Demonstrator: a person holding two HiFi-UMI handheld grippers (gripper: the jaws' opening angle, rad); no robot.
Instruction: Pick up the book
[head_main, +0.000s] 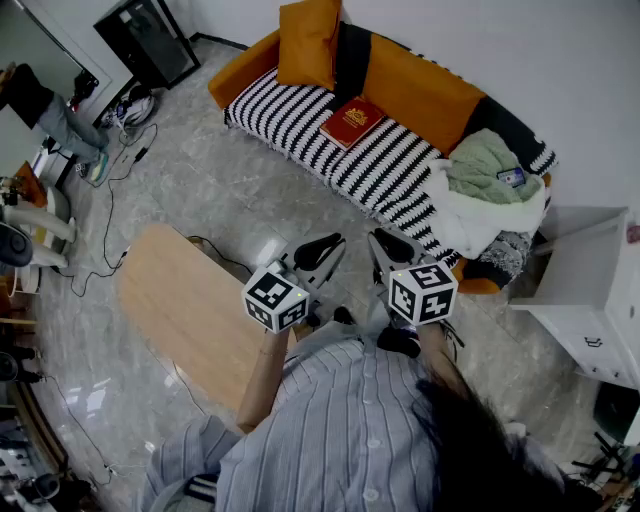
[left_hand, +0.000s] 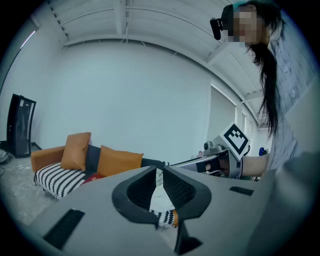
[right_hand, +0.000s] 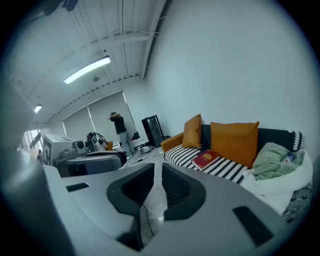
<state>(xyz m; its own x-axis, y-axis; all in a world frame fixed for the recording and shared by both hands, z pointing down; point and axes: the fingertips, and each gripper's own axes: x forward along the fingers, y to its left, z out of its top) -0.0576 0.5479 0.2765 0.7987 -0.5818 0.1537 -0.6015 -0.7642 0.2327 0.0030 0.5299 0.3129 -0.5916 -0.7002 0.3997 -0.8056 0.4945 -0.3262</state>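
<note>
Nothing is done yet: the red book (head_main: 352, 122) lies on the far sofa (head_main: 280, 120), well apart from the left gripper (head_main: 318, 250) and right gripper (head_main: 393, 245), both closed and empty.

- book (head_main: 352, 122): deep red, gold emblem on the cover
- sofa (head_main: 290, 115): black-and-white striped seat, orange arm
- cushions (head_main: 308, 40): plain orange
- blanket (head_main: 490, 165): pale green
- floor (head_main: 200, 190): grey, marble-look
- shirt (head_main: 340, 430): light blue-grey, thin stripes
</note>
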